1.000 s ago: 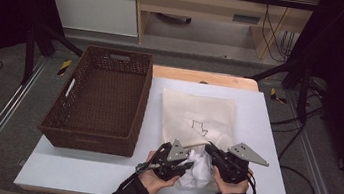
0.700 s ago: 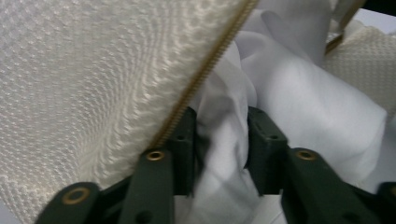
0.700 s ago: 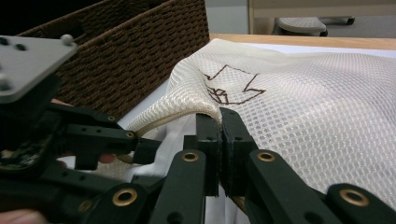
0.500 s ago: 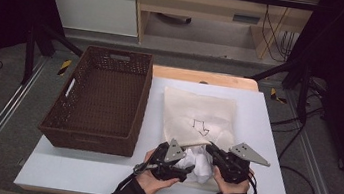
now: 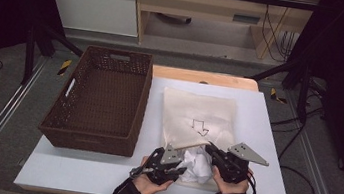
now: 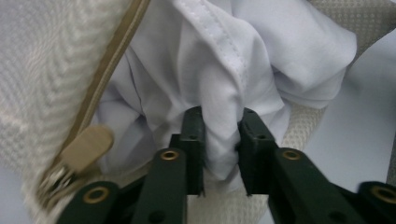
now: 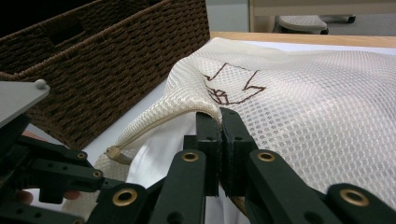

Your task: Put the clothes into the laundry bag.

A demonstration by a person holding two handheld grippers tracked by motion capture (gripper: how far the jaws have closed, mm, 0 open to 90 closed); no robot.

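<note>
- Compared with the picture from half a second ago, the left gripper (image 5: pixel 167 166) has been drawn slightly toward the person, away from the mesh bag (image 5: pixel 201 118), and a little more of the white garment (image 5: pixel 198 165) has been pulled out of the bag's mouth.
- The left gripper's jaws are seen clenched on a fold of the white garment (image 6: pixel 219 93) in the left gripper view.
- The right gripper (image 5: pixel 224 163) is pinched shut on the upper edge of the mesh bag (image 7: pixel 299 88) at its opening, and that edge is held lifted off the table (image 5: pixel 74 170).
- The garment is found half inside the bag's near end, between the two grippers; the zipper pull (image 6: pixel 86 147) hangs just beside it.
- The bag's long axis runs away from the person, so the garment is judged to come free only if it is drawn straight back along that axis while the lifted edge is kept up; the left gripper is the nearer one to do it.
- Counted: one mesh bag, one white garment, one wicker basket (image 5: pixel 101 100) to the bag's left, apart from it, and two grippers.
</note>
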